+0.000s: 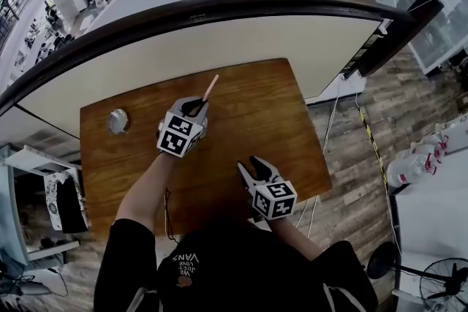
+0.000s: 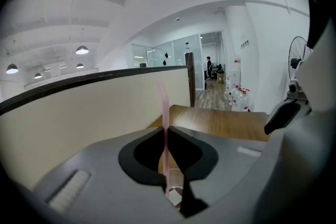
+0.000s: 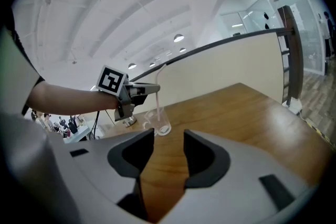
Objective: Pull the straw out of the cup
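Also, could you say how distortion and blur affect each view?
Head view: fisheye bends the partition rail into an arc; the table is sharp. Left gripper view: the pink straw is soft and pale. Right gripper view: dark corners, and the clear cup barely shows.

text | black shirt [image 1: 185,259] | "VANS", seen upside down | smaller print beside it unreadable

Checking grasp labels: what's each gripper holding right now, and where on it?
The left gripper pinches the straw mid-length, just above the cup; its lower end sits in the cup. The right gripper is open and empty.
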Demonstrator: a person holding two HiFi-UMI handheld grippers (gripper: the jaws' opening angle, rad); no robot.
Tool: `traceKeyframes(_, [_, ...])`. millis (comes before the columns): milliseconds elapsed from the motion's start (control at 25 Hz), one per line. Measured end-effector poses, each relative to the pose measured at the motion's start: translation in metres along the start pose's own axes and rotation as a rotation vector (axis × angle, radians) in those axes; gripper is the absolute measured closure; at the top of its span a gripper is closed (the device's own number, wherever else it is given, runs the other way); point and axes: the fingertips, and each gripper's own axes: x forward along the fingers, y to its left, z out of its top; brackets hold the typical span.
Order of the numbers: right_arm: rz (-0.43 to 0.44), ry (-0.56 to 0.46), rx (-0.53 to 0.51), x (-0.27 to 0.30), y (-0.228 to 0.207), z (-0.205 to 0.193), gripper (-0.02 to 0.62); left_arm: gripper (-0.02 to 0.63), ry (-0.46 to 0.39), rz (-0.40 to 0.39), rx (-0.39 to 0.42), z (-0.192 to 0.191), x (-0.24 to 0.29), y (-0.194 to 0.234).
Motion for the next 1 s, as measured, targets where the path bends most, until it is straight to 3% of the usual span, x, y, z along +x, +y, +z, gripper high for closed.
traceKeyframes(1000, [-0.083,-0.076,0.007,-0.016,0.061,0.005,0.440,0.574,-0.277,-0.036,-0.012,0.056,-0.093,0.007])
